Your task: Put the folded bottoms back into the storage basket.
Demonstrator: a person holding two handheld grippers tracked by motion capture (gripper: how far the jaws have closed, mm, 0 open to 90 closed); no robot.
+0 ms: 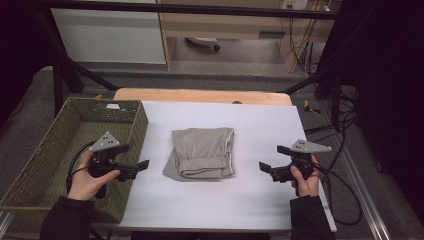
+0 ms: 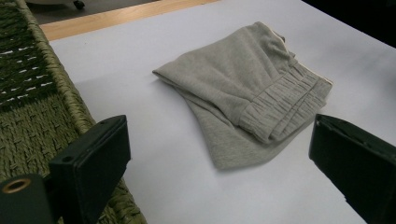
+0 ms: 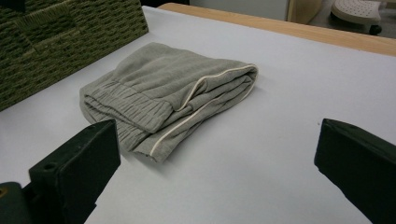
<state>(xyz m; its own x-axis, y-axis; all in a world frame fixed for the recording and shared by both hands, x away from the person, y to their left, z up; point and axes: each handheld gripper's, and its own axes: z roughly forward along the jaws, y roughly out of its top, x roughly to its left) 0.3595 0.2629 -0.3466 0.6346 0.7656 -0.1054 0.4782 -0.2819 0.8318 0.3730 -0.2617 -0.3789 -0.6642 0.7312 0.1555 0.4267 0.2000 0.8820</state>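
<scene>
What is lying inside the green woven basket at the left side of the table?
The woven basket looks empty: its visible floor is bare weave, apart from a small white label at the far wall. The left gripper and the hand cover part of its near floor.

Left gripper (image 1: pixel 141 165): being held in the left hand (image 1: pixel 86 181), jaws standing wide apart with nothing between them, pointing toward the right gripper. Right gripper (image 1: pixel 265 167): being gripped by the right hand (image 1: pixel 306 181), jaws likewise spread and empty, pointing inward. Both forearms being shown in dark sleeves.
</scene>
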